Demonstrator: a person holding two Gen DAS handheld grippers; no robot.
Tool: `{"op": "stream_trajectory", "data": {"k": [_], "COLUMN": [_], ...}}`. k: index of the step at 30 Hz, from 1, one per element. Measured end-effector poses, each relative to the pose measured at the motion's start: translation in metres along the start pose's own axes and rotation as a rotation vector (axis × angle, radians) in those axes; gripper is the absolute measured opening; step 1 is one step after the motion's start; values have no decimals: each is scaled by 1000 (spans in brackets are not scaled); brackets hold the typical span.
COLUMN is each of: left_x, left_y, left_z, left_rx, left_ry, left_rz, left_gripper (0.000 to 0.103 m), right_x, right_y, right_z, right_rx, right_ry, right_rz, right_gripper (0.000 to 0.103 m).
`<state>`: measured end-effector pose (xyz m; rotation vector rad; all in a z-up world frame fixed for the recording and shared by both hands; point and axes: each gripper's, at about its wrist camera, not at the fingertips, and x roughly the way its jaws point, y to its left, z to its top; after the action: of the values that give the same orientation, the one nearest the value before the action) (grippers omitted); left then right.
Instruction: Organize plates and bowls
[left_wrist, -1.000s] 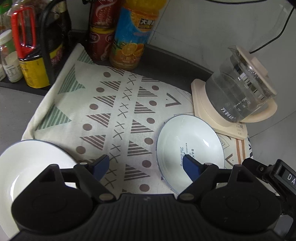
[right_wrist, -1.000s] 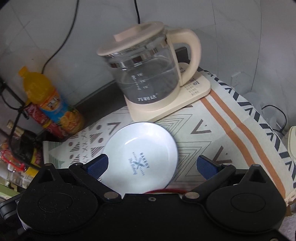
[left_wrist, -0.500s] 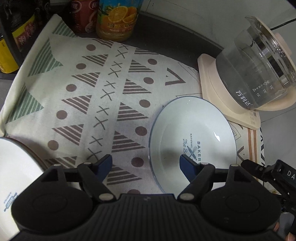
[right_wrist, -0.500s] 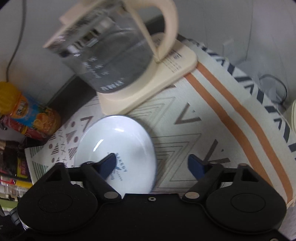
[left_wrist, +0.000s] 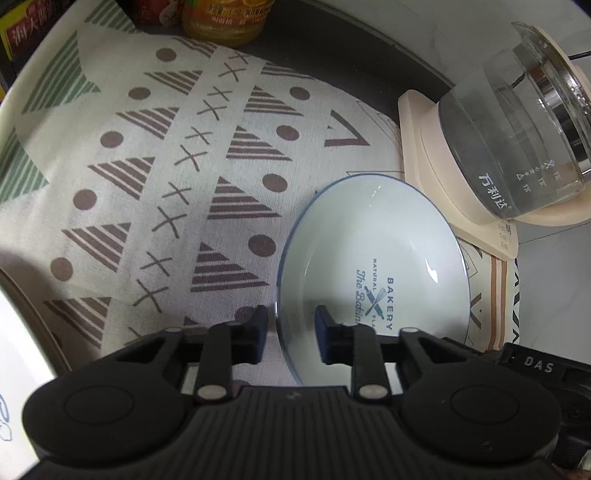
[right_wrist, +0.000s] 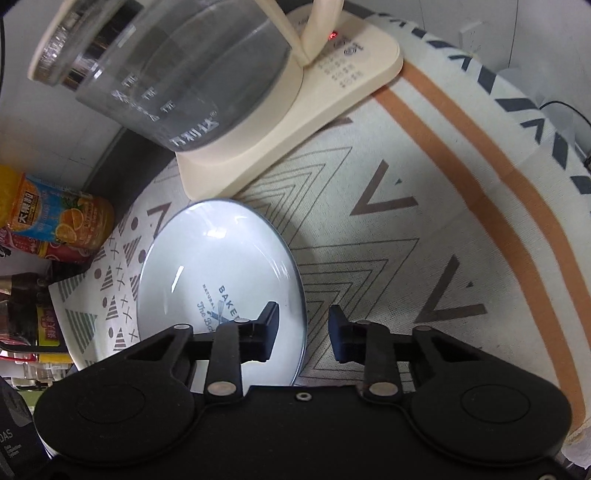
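A shallow white plate (left_wrist: 373, 273) printed with a bakery logo is seen lying flat on a patterned cloth (left_wrist: 155, 177) spread over the desk, just beside the cream base of a glass kettle (left_wrist: 517, 122). The left gripper (left_wrist: 290, 326) is set astride the plate's near-left rim, one finger outside on the cloth and the other over the plate's well; its fingers are narrowing, with the rim between them, though contact with the pads cannot be confirmed. The right gripper (right_wrist: 303, 330) is placed astride the opposite, right-hand rim of the same plate, and its fingers are likewise closing around that edge. The plate is thus bracketed from two sides, with neither hand clearly nearer. Being round, it offers no long axis; only the thin raised rim matters. Open cloth is available to the left and toward the right stripes, while the kettle base crowds the far edge, so a lift is judged safer than a slide that way. A second white dish (left_wrist: 14, 332) is glimpsed at the left margin.
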<state>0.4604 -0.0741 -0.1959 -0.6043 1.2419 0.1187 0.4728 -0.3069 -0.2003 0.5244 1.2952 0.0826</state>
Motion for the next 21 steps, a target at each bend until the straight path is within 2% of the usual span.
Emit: {"op": "stream_trajectory", "data": {"k": [5, 8, 12, 17, 21], "left_x": [-2, -9, -20, -34, -47], "left_y": [2, 1, 3, 7, 10], "left_z": [0, -3, -2, -1, -5], "left_rx": [-15, -3, -3, -17, -22], "left_ry": [-10, -36, -66, -85, -118], "left_rz": [-17, -21, -36, -73, -74], "left_gripper": [17, 17, 17, 17, 17], "right_x": [11, 6, -5, -19, -27], "right_y": [1, 1, -1, 6, 14], "right_z": [1, 1, -3, -7, -11], "right_rx": [5, 0, -6, -32, -60], "right_ry": [36, 5, -36, -82, -114], "right_rz": [13, 9, 53, 88, 77], "right_gripper": [10, 8, 5, 5, 6]}}
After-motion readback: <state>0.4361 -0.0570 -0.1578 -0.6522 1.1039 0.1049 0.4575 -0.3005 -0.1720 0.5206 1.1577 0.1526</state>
